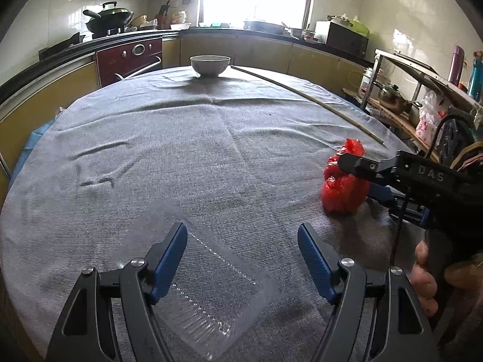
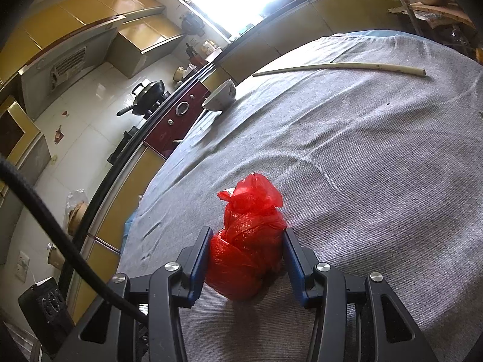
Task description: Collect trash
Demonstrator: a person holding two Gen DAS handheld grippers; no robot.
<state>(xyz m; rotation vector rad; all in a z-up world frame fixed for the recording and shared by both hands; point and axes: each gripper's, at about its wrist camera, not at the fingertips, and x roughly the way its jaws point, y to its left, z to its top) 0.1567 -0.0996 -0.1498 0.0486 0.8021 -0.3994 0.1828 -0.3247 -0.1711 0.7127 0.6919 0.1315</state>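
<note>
A tied red plastic bag (image 2: 246,241) stands on the grey tablecloth; it also shows in the left wrist view (image 1: 344,181) at the right. My right gripper (image 2: 246,233) is closed around it, both blue pads touching its sides; the gripper also shows from the side in the left wrist view (image 1: 356,169). A clear plastic tray (image 1: 205,280) lies flat on the cloth. My left gripper (image 1: 241,232) is open wide and empty just above the tray's near end.
A white bowl (image 1: 210,65) stands at the table's far edge. A long pale stick (image 1: 305,93) lies across the far right of the cloth (image 1: 181,150). Kitchen counters ring the table; a metal shelf rack (image 1: 422,90) with pots stands to the right.
</note>
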